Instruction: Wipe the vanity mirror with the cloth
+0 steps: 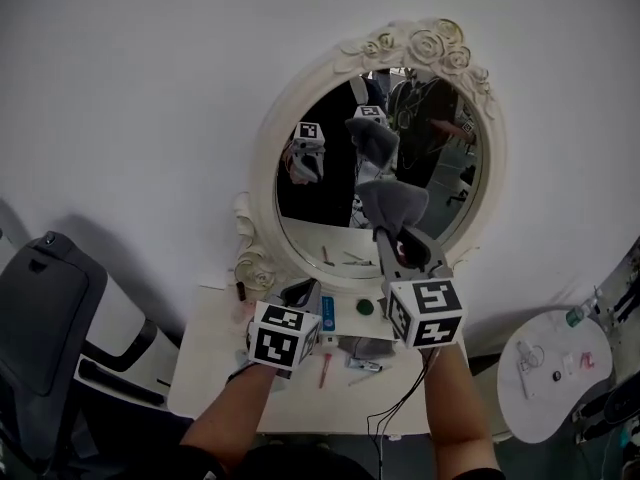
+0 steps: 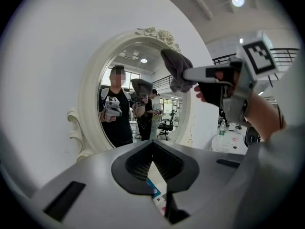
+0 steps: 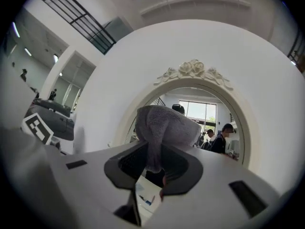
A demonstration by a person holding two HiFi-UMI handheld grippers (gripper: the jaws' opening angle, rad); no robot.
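Note:
An oval vanity mirror in an ornate cream frame hangs on the white wall above a small table. My right gripper is raised before the lower middle of the glass, shut on a grey cloth that bunches above its tips. In the right gripper view the cloth stands up out of the gripper, just short of the mirror. My left gripper hangs low by the frame's lower left, shut and empty. The left gripper view shows its own tips, the mirror and the cloth.
Below the mirror, a white table carries small items: a red pen, a green round thing and a blue item. A black chair stands at left. A round white side table stands at right.

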